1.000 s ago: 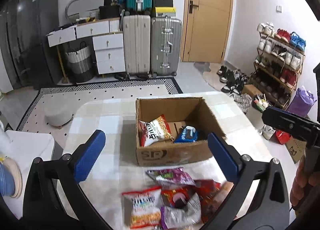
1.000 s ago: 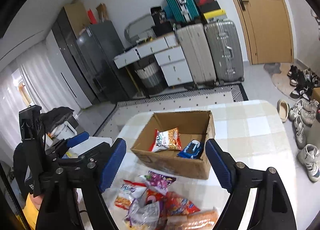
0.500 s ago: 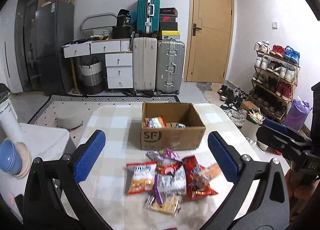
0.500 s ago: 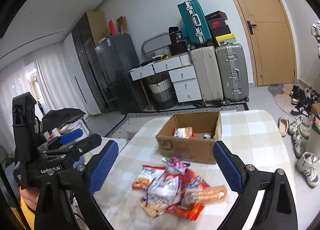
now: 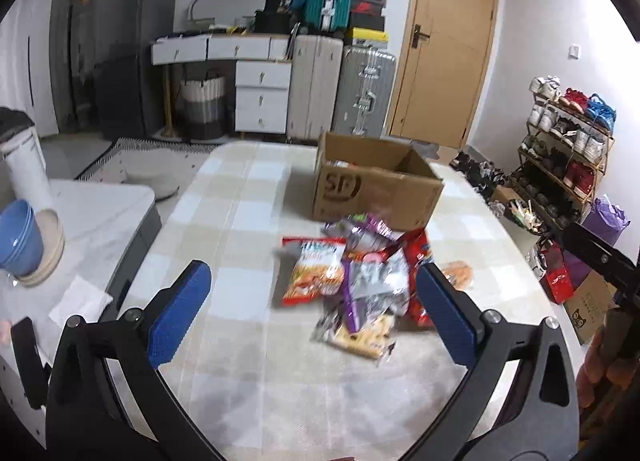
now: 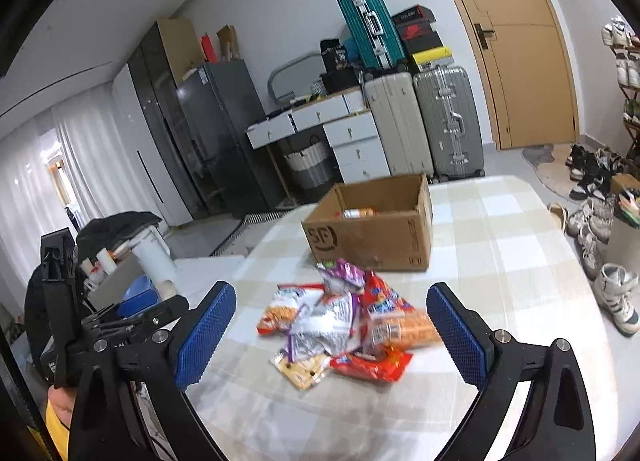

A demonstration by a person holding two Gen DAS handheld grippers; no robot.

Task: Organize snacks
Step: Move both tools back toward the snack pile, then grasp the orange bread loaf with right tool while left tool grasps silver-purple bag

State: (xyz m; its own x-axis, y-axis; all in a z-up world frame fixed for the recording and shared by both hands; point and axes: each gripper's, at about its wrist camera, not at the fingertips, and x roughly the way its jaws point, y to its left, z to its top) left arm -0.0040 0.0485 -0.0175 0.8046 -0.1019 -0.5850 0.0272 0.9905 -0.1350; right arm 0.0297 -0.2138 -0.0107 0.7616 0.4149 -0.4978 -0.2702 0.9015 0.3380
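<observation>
**Left-wrist view: both grippers wide and empty above the snack pile**

Left-wrist view first: we see our left gripper (image 5: 314, 315) closest, its blue pads spread wide with nothing between them, held above the checked tablecloth (image 5: 224, 221). Just beyond lies the heap of snack packets (image 5: 360, 281), blurred, an orange-and-white bag on its left side, a red one on its right and a clear biscuit pack nearest to us. Behind the heap, almost touching it, stands the open cardboard box (image 5: 376, 189); a packet's edge shows inside. At the right edge the other tool is partly visible, fingers around its handle.

From the right wrist, our right gripper (image 6: 331, 335) also stands wide; its jaws have just been opening and hold nothing. The same pile (image 6: 340, 325) lies on the table ahead of the pads, and the box (image 6: 372, 229) sits past it, an orange packet visible within. Farthest off are suitcases (image 6: 424, 125), white drawers and a wooden door (image 6: 516, 53).
</observation>
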